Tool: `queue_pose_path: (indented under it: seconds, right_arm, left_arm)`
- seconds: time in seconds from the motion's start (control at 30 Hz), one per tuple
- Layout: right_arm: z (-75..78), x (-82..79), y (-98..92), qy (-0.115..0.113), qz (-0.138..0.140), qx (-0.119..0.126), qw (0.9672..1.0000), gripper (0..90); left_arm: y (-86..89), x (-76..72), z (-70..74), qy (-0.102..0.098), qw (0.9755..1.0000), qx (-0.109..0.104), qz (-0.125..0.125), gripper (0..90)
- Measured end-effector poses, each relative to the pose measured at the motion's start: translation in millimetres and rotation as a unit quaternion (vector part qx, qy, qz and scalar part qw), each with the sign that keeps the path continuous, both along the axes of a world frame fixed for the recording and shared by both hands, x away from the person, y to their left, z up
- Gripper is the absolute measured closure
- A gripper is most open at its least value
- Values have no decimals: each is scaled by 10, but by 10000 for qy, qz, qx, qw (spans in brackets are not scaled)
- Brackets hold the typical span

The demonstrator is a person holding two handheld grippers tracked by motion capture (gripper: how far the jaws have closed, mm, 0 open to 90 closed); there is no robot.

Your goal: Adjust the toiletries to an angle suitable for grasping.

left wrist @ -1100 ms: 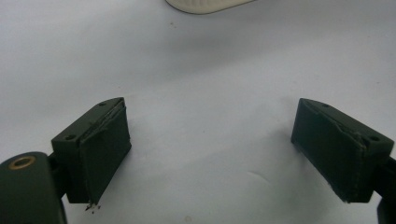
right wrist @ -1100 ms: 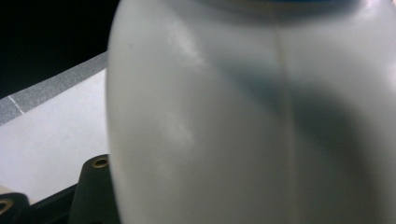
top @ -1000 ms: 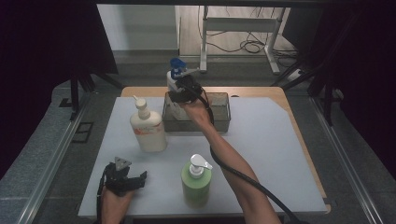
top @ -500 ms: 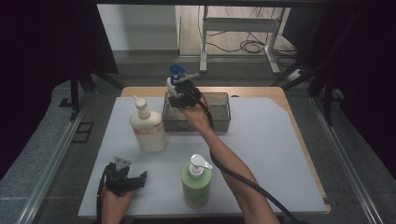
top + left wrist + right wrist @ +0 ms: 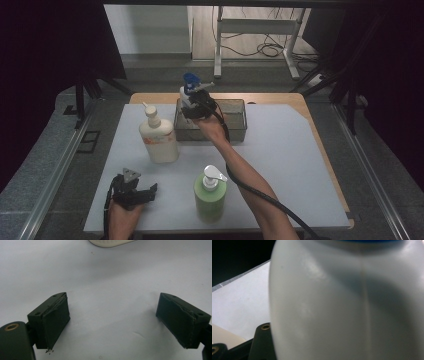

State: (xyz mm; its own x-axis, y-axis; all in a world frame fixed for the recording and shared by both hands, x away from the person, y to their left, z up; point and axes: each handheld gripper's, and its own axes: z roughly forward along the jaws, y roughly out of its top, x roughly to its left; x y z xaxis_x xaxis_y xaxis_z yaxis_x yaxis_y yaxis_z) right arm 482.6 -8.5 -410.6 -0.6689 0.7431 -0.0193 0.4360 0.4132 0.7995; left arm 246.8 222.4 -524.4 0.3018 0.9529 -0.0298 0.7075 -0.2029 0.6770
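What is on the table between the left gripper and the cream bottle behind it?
Nothing. In the left gripper view, bare white table runs from the open left gripper to the cream bottle; the high view shows the same gap.

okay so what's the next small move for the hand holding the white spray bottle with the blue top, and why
Probably lower it: the right gripper holds the white spray bottle with the blue trigger top over the left end of the grey rectangular bin, seemingly above its floor.

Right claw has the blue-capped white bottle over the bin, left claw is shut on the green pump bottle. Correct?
Not quite. The left claw is open and empty over the white mat, as the left gripper view shows. The right claw does hold the blue-capped white bottle over the bin.
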Motion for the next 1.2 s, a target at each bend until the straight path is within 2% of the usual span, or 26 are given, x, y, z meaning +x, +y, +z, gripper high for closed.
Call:
queue_pose_path:
  seconds: [0.23,0.4,0.5,0.6,0.73,0.93,1.2]
  right_arm:
    - [6,24,-7,81,29,-23,10000,370]
    - [-5,29,-30,98,79,76,9999,353]
    - [-13,47,-54,181,165,237,9994,264]
    - [-20,53,-80,178,219,208,9994,179]
    - [-24,27,-130,168,264,224,9993,142]
    - [-32,-56,-244,152,425,237,9987,140]
    - [-43,-179,-418,252,573,245,9977,147]
  left_arm:
    - [0,2,0,5,10000,1,-2,107]
    - [1,3,2,14,10000,-3,-4,106]
    - [0,5,2,15,10000,-3,-4,106]
    - [0,6,1,14,10000,-3,-3,105]
    - [-1,7,1,11,10000,-2,-1,105]
    - [-1,8,1,13,10000,2,-3,104]
    - [1,8,1,13,10000,13,-12,104]
